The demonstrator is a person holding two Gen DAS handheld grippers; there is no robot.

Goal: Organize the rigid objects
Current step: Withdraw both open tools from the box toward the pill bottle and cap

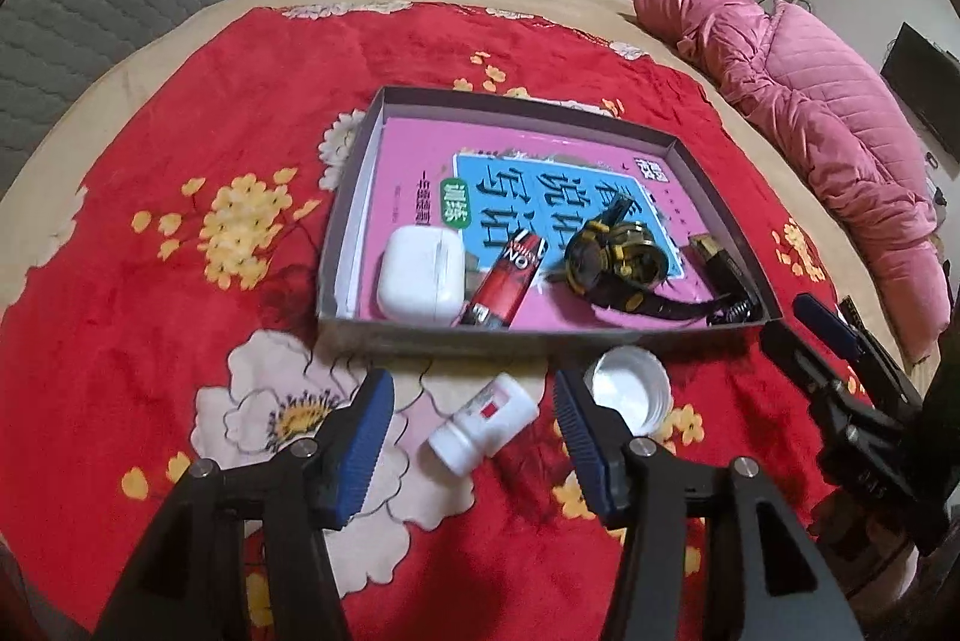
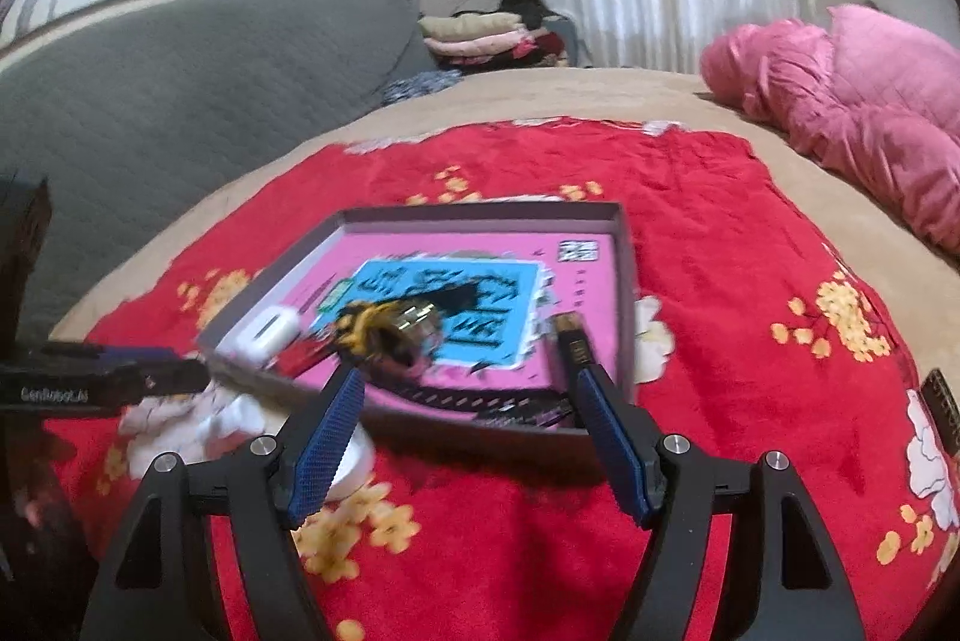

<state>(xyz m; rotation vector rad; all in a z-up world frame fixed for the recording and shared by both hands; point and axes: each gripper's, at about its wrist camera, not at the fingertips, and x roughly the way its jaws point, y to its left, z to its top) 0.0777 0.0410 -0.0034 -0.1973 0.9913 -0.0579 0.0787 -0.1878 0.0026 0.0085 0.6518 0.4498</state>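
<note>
Left wrist view has the interesting stuff low in the middle of the frame: the left gripper [image 1: 474, 437] hangs with its blue-padded jaws spread wide and nothing in them, straddling a small white plastic pill bottle with a red label [image 1: 483, 424] that lies on its side on the red floral blanket [image 1: 180, 113], mouth end toward the camera. Looks to me like a lineup for a grab across the bottle's body, which makes sense since it's round and could roll. Its white screw cap [image 1: 627, 395] sits open-side up just right of the bottle, near the front wall of the shallow grey cardboard box [image 1: 660, 335]. Inside the box everything is parked along the near edge on top of a pink and blue workbook [image 1: 540, 173]: a white earbud case [image 1: 420, 281] on the left, a red tube [image 1: 507, 281] beside it, then a black and yellow wristwatch [image 1: 612, 257]. So I'd guess the bottle and cap are the leftovers. Right wrist view is blurry, but the right gripper [image 2: 468, 437] is also spread and empty, hovering over the box's front wall at lower centre, seemingly just waiting.
</note>
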